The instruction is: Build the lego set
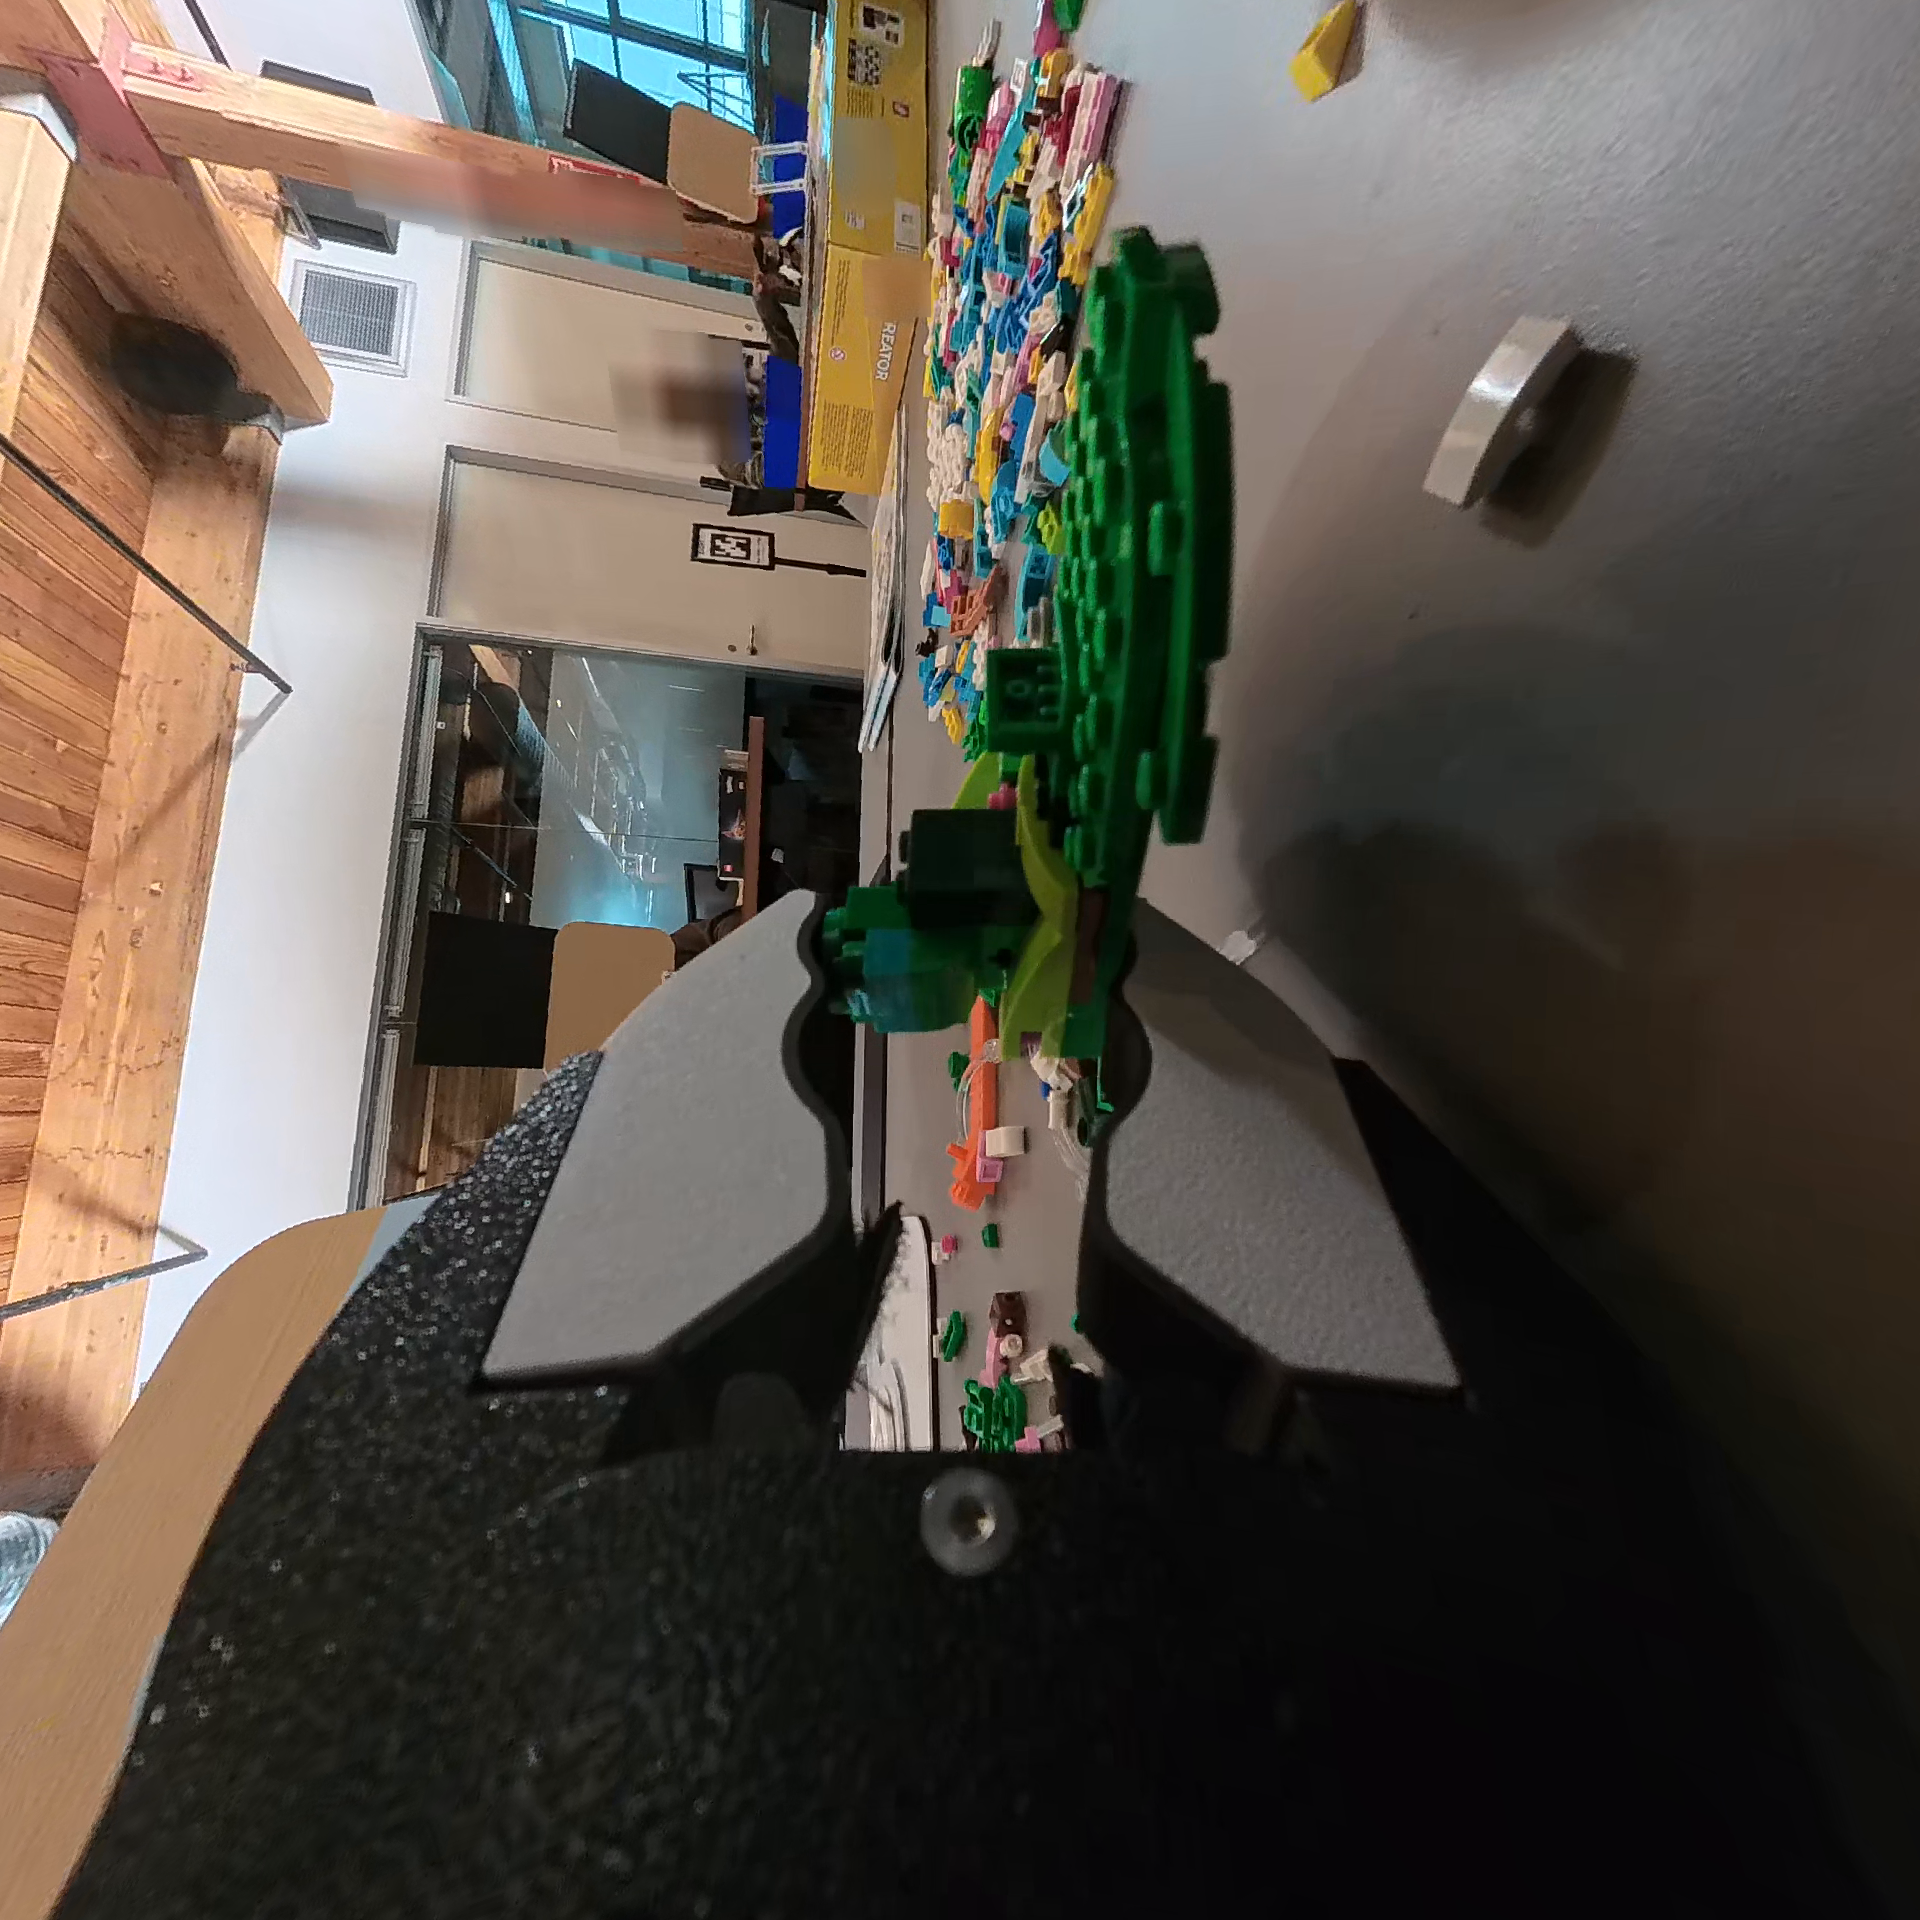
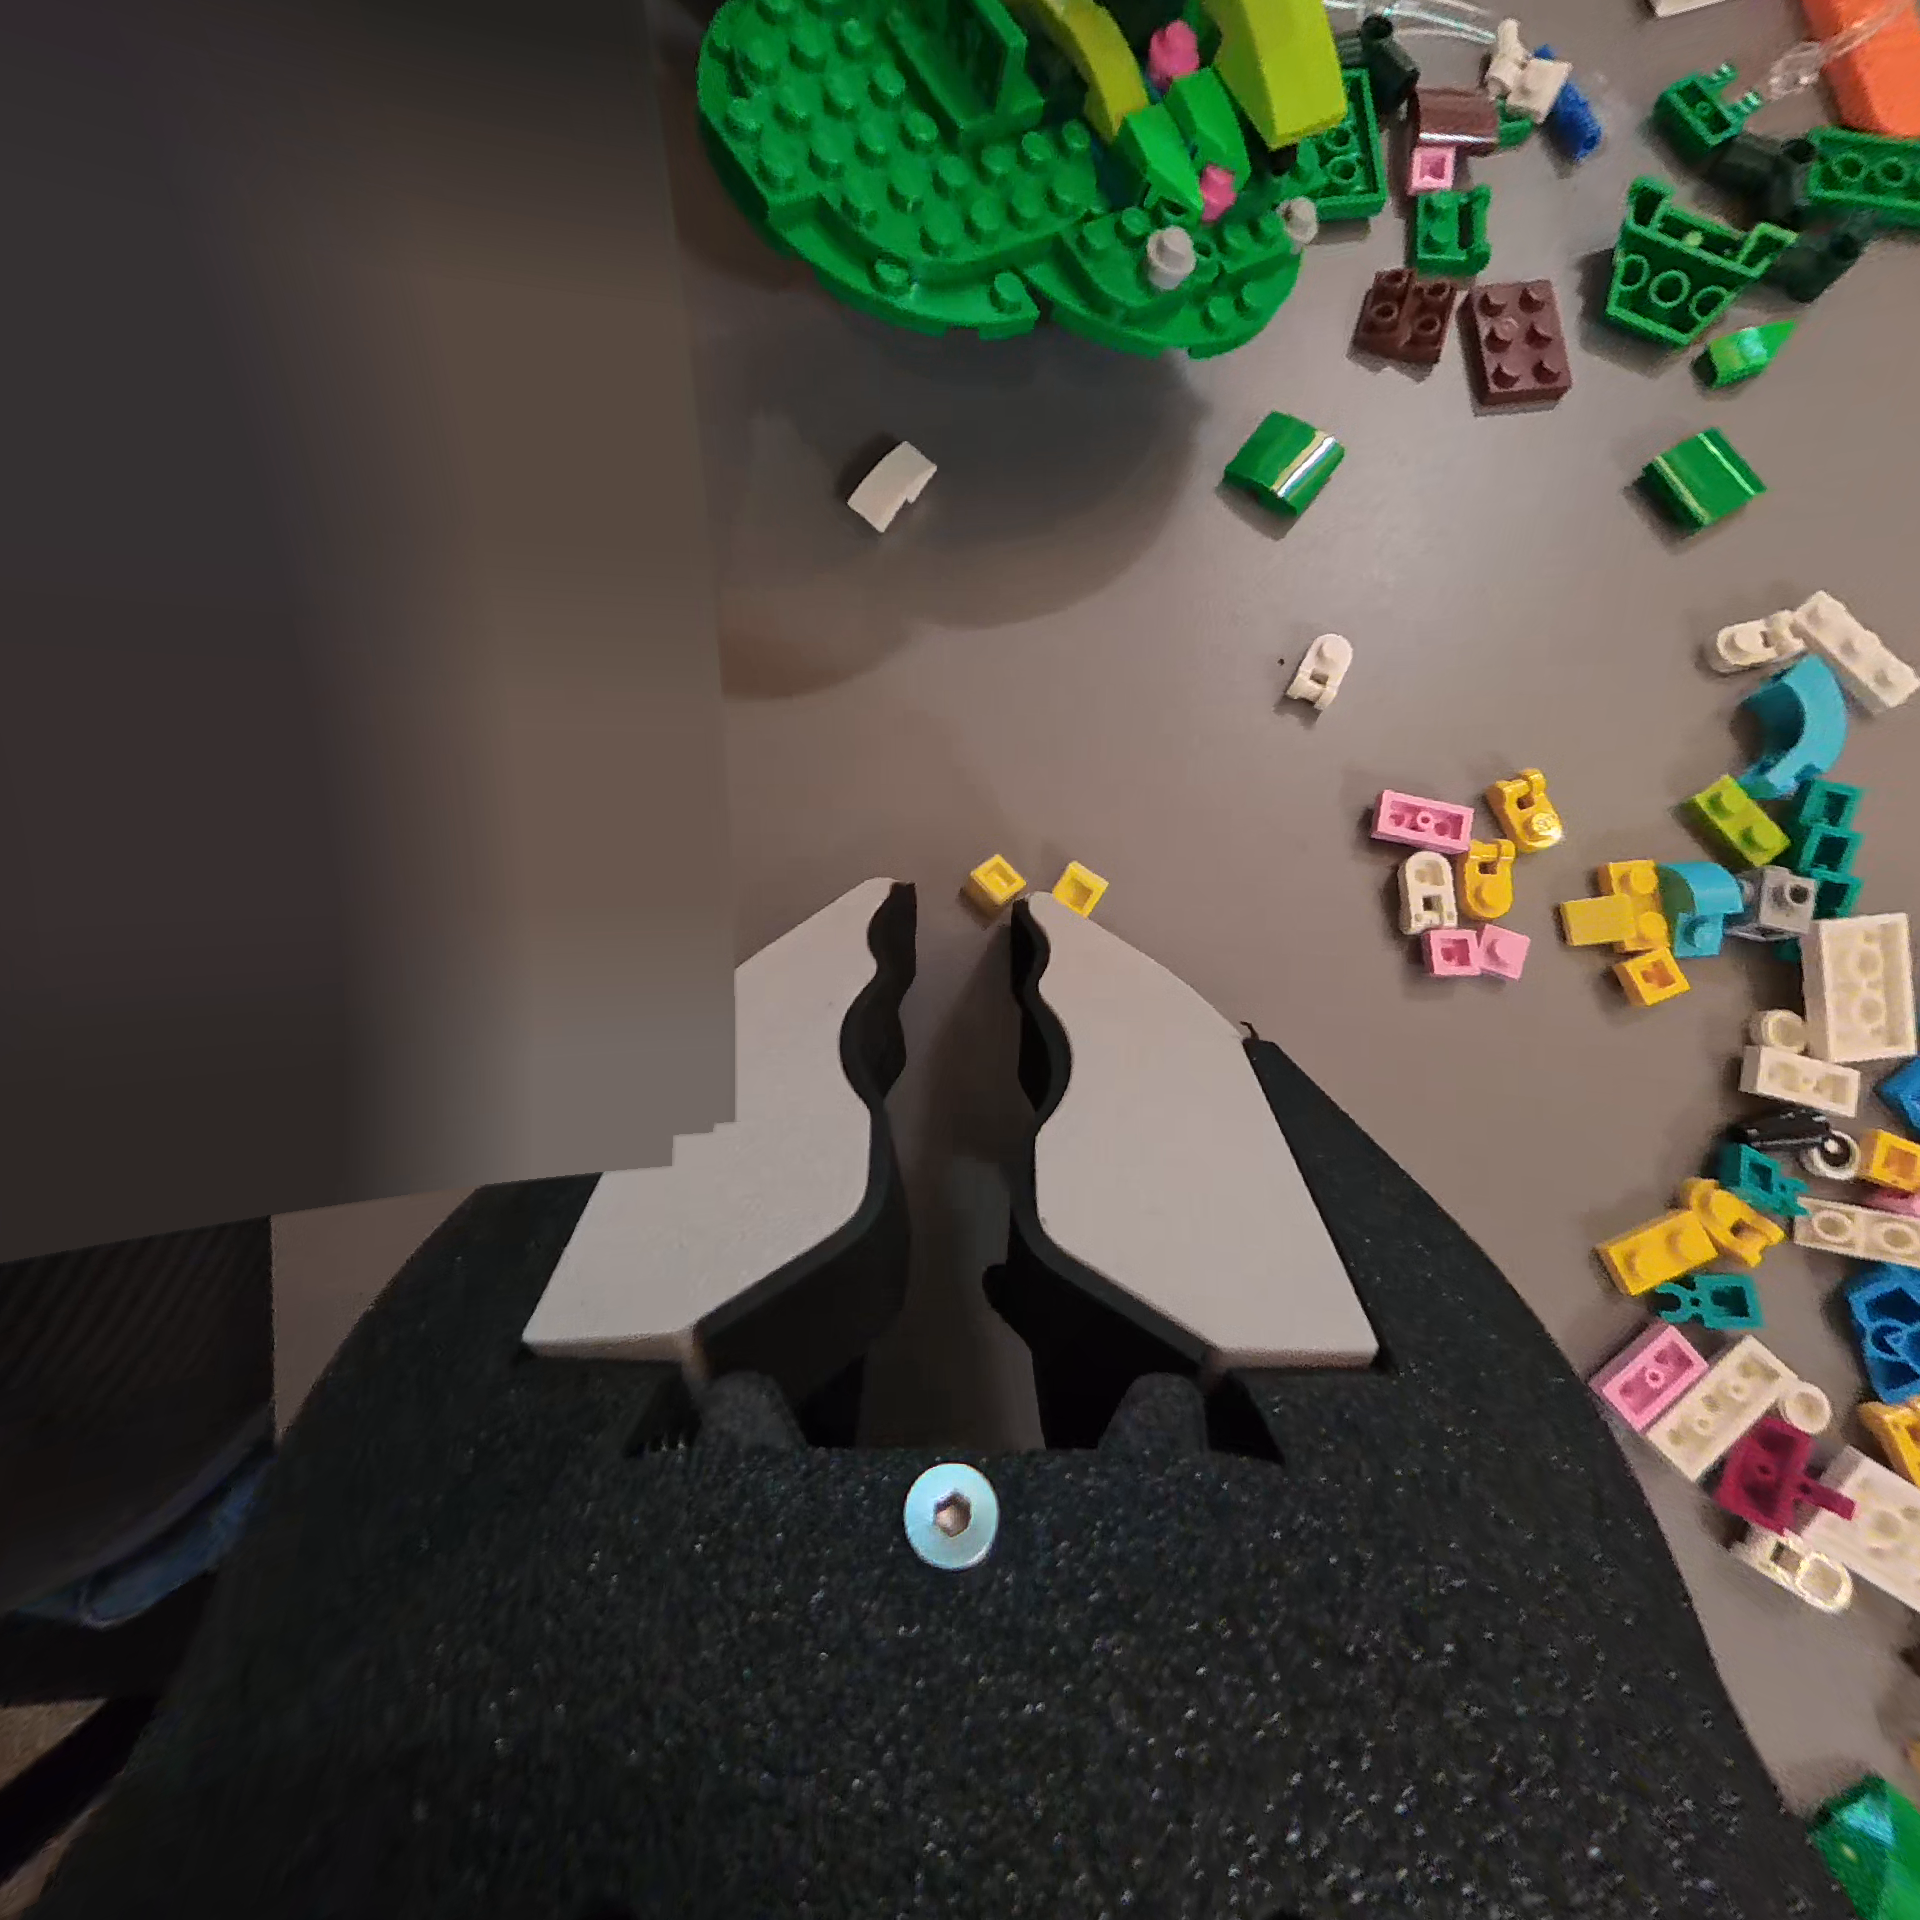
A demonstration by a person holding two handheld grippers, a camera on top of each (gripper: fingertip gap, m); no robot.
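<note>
Grey table (image 2: 1091, 644) under everything, spreading ahead of both grippers. Yellow box (image 1: 868, 239) standing far beyond the left gripper's tips, at the table's far end. Green lego base plate (image 1: 1138, 540) stretching straight ahead of the left gripper (image 1: 966, 987), rolled sideways in that view; same plate (image 2: 914, 177) well ahead of the right gripper (image 2: 961, 904), slightly to its left. Left gripper clamped on the build at the plate's near end, 1 finger (image 1: 707, 1091) on the dark green and teal blocks (image 1: 914, 935), the other on the plate's underside edge, lime green curved pieces (image 1: 1039, 935) between. Heap of mixed loose bricks (image 1: 997, 364) beyond the plate, far ahead of the left gripper. Orange piece (image 1: 977, 1112) lying past the left tips on the table. Right gripper hovering over bare table, jaws drawn narrow with a slim gap, nothing between them. Scatter of pink, yellow, white and teal bricks (image 2: 1766, 1143) to the right of the right gripper. 2 brown bricks (image 2: 1455, 322) ahead and right, near the plate. 2 green curved tiles (image 2: 1283, 462) ahead, to the right. Grey curved tile (image 2: 891, 485) ahead, just short of the plate. 2 tiny yellow squares (image 2: 995, 883) just beyond the right tips.
</note>
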